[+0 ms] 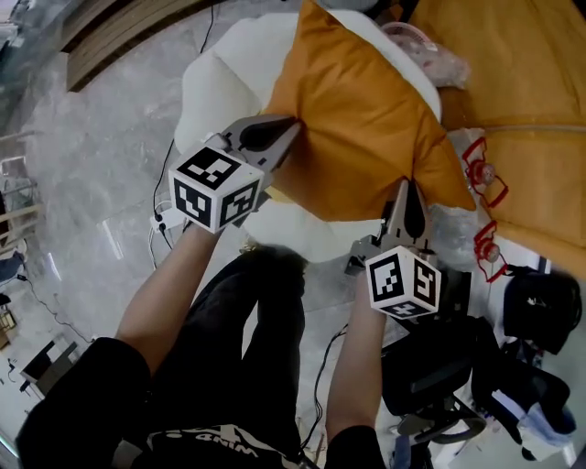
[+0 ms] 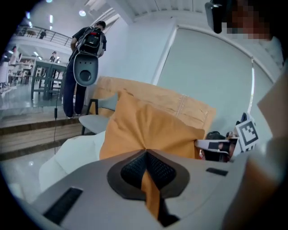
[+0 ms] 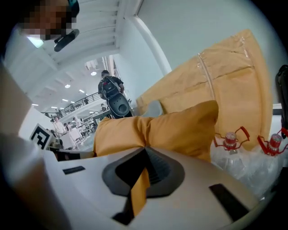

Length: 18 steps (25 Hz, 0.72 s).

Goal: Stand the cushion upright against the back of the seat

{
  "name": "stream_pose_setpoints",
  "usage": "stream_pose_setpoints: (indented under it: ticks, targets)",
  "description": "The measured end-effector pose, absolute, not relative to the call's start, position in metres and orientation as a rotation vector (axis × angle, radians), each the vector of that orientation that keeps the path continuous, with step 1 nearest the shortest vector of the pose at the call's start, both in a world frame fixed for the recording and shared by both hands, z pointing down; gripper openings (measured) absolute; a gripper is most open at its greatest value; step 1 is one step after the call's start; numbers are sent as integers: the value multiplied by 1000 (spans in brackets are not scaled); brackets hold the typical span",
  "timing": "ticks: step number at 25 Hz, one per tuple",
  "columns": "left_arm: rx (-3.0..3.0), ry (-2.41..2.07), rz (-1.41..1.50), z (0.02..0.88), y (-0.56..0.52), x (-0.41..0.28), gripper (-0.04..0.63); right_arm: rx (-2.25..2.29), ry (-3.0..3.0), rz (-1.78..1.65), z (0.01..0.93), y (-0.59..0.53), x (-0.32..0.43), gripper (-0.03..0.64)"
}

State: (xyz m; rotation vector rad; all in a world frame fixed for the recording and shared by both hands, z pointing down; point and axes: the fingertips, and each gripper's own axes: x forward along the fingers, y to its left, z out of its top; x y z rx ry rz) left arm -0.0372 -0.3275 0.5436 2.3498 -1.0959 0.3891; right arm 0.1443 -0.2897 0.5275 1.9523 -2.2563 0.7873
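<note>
Over the seat (image 1: 215, 82), left gripper (image 1: 291, 126) and right gripper (image 1: 405, 186) pinch the cushion (image 1: 357, 119), tilted diagonally.

Grey marbled floor (image 1: 82, 156) at 9 o'clock, wooden steps (image 1: 119, 32) at 11; pale wall (image 2: 207, 76), ceiling spotlights (image 2: 82, 13) lit.

Matt orange cloth cushion (image 1: 366, 119), glossy polished stone floor (image 1: 92, 174)
</note>
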Motion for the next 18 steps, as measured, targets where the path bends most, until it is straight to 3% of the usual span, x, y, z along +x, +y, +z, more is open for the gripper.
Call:
stream_pose_setpoints:
  ticks: [9, 18]
  targets:
    - [2337, -1182, 355, 537, -377, -58, 9, 1843, -2348, 754, 527, -371, 128, 25]
    - [2268, -1152, 615, 613, -408, -72, 9, 1694, -2258, 814, 589, -411, 110, 25]
